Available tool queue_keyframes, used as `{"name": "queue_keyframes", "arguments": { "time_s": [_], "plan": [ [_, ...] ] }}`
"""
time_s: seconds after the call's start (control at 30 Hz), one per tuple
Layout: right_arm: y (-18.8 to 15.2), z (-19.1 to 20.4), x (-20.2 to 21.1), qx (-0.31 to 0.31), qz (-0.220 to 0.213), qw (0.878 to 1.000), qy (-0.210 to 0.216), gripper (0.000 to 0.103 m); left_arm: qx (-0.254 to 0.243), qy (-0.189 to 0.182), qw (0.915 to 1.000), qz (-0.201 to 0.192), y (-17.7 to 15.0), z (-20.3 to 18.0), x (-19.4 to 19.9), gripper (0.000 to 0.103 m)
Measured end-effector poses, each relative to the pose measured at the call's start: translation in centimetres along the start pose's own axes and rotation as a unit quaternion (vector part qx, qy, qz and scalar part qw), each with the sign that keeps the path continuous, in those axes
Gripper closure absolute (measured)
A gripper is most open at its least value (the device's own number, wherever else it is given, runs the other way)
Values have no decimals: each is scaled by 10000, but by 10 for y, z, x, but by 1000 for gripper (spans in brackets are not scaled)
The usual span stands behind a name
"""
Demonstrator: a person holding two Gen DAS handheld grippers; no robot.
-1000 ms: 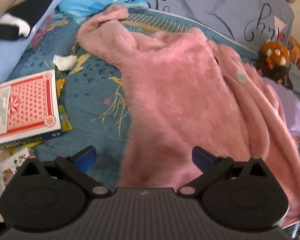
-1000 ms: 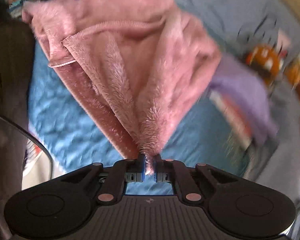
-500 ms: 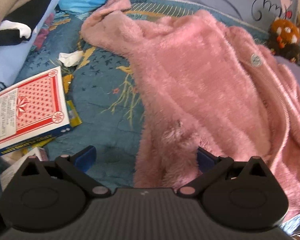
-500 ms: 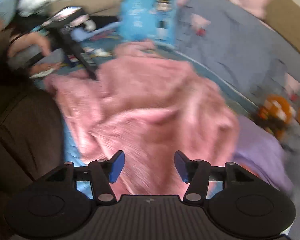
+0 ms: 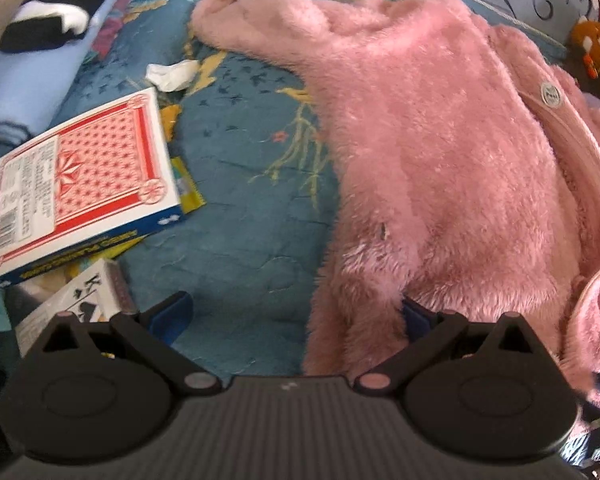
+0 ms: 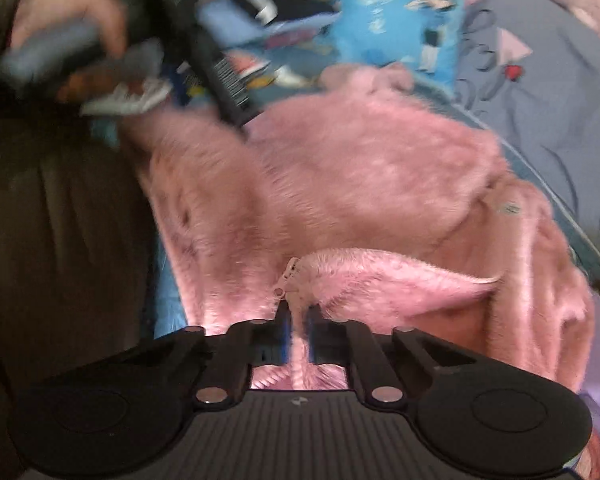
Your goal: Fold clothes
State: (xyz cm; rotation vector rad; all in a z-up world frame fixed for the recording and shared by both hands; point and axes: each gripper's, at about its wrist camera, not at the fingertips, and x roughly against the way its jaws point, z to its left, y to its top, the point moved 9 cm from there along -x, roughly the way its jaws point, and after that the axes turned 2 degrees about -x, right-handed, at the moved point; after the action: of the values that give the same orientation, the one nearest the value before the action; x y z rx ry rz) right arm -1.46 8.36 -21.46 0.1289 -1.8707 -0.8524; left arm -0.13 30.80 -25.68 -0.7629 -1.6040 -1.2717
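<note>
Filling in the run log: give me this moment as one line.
task: fold clothes | right gripper: just closed, pinching pink fleece jacket hem | left gripper: open over jacket edge | bedspread cluttered

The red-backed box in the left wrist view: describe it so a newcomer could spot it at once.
On the blue patterned bedspread, left of the pink fleece garment, lies a flat playing-card box. Its red star-patterned face, white border and blue side set it apart from the smaller card pack showing a K just below.

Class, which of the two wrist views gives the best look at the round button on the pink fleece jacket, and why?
The left wrist view. There the button is sharp and faces the camera near the front edge of the pink fleece jacket. In the right wrist view it is only a small blurred grey patch far up the jacket.
</note>
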Motion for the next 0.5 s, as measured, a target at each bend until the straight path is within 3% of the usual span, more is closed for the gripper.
{"name": "queue_keyframes", "arguments": {
  "time_s": [0.1,0.23,0.37,0.43,0.5],
  "plan": [
    [2,-20,35,-509,-262,9984,6,98,23,158,9998,-79,1,7,4,0],
    [4,-28,80,-943,-697,9913,591,98,72,484,9986,-219,4,19,9,0],
    [-9,11,56,-663,-81,9870,1460,97,432,1108,9922,-384,6,49,21,0],
    [-19,26,30,-488,308,9889,1368,95,485,1607,9852,-339,5,67,23,0],
    [-21,29,13,-648,472,9886,1273,93,644,1424,9872,-324,3,73,26,0]
  ]
}}
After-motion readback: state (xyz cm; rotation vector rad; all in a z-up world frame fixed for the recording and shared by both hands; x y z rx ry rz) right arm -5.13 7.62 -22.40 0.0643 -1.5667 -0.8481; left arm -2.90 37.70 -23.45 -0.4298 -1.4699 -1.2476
